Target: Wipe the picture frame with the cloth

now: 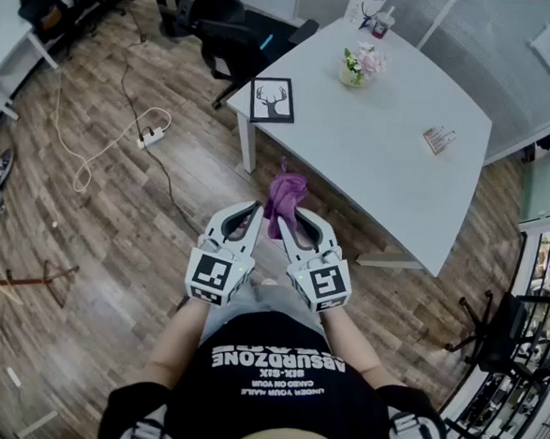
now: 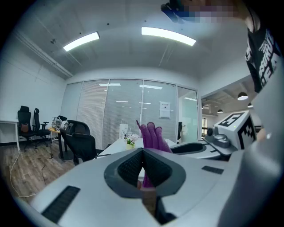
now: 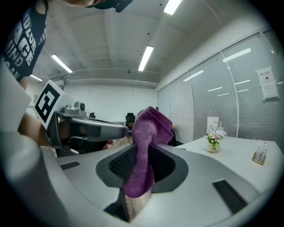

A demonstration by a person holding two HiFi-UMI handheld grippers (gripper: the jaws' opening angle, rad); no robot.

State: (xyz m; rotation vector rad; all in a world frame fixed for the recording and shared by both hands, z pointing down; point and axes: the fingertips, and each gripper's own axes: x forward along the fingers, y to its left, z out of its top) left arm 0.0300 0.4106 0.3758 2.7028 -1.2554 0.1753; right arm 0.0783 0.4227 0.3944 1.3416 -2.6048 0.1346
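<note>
I see the left gripper [image 1: 253, 209] and right gripper [image 1: 292, 219] held side by side over the wood floor [image 1: 114, 240], short of the white table [image 1: 391, 166]. The purple cloth [image 1: 285, 190] stands bunched at the right gripper's tip. The picture frame [image 1: 273, 99] lies flat on the table's left corner, well apart from the cloth.
</note>
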